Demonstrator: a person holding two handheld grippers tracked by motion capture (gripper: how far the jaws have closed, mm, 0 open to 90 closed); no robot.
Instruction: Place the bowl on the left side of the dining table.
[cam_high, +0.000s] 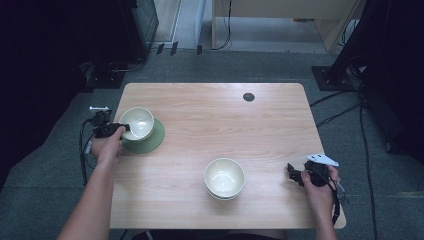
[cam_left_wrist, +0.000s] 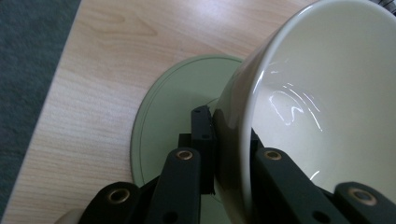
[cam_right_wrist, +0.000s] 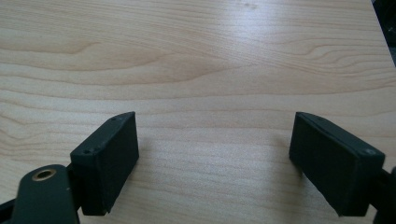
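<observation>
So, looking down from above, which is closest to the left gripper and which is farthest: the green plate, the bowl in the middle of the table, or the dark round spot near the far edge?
From the left gripper:
1. Green plate, right beside it on the table's left side.
2. Middle bowl, nearer the front edge, toward the right.
3. Dark round spot, near the far edge, farthest.

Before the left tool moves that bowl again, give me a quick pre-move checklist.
1. Left tool shut on rim of glossy cream ceramic bowl, one jaw inside, one outside: ok.
2. Bowl level: not ok, it looks tilted in the left gripper view.
3. Round pale green saucer under the bowl, flat on the light wooden table: ok.
4. Bowl base seated on saucer: cannot tell.
5. Second cream bowl, stacked on another, well apart from the left tool: ok.
6. Right tool open, nothing between its jaws, over bare table: ok.
</observation>
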